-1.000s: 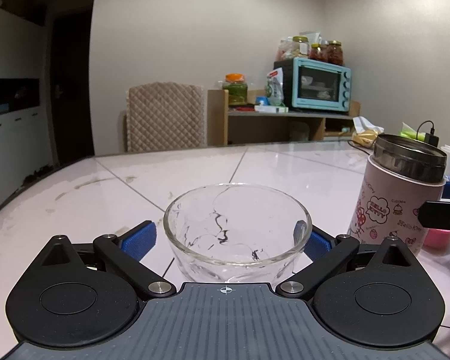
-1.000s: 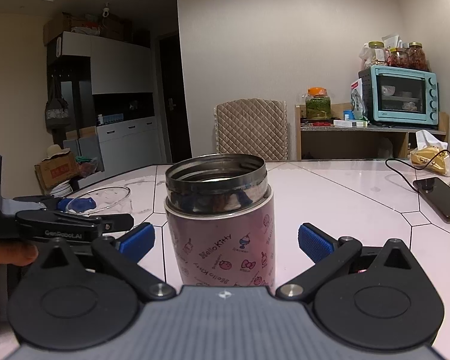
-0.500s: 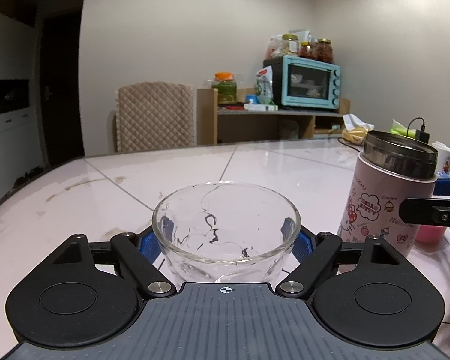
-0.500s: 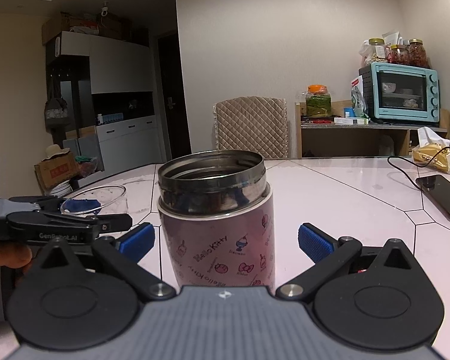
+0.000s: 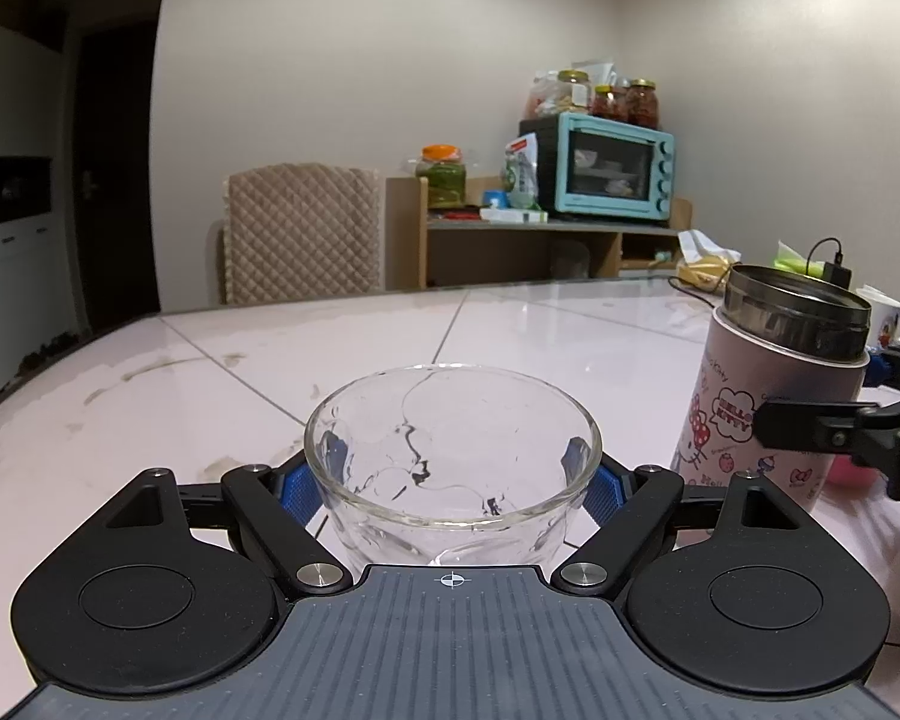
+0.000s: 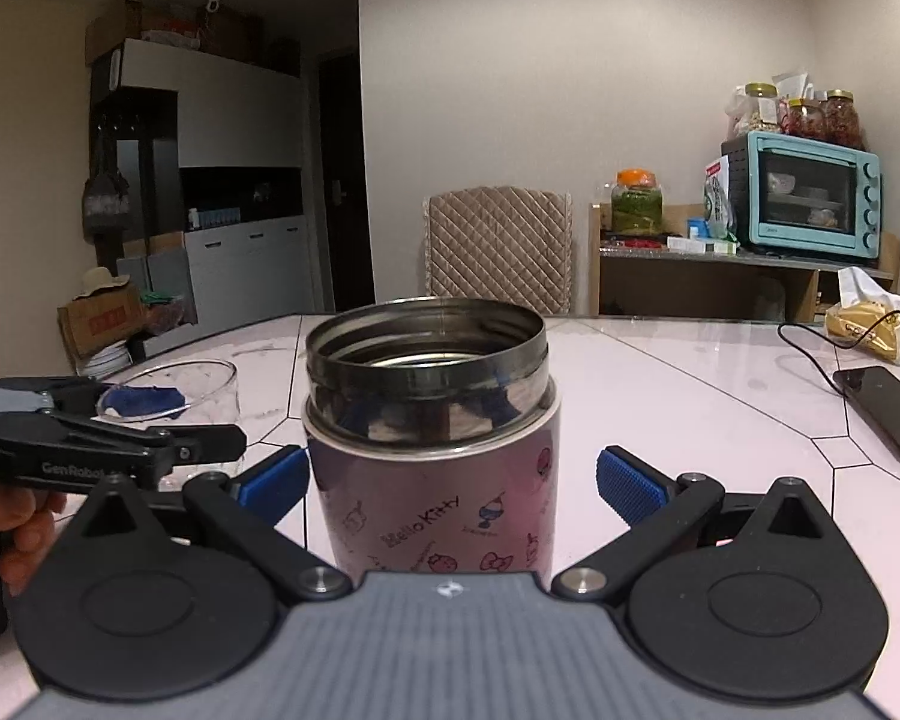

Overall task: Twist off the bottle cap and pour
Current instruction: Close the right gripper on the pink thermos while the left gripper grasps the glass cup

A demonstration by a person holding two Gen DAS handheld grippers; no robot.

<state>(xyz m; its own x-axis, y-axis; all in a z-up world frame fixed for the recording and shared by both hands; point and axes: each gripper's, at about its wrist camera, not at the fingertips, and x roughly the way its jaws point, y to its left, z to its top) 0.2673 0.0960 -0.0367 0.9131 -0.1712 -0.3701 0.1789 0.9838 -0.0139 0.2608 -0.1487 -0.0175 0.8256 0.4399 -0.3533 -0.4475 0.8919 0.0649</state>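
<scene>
Left gripper (image 5: 453, 483) pads closed in since a second ago, now clenched on glass bowl (image 5: 453, 450), lower centre. Right gripper (image 6: 450, 480) spread, straddling uncapped upright flask (image 6: 429, 438), left pad near wall, right pad apart. Flask right of bowl; right hand nearer.
</scene>
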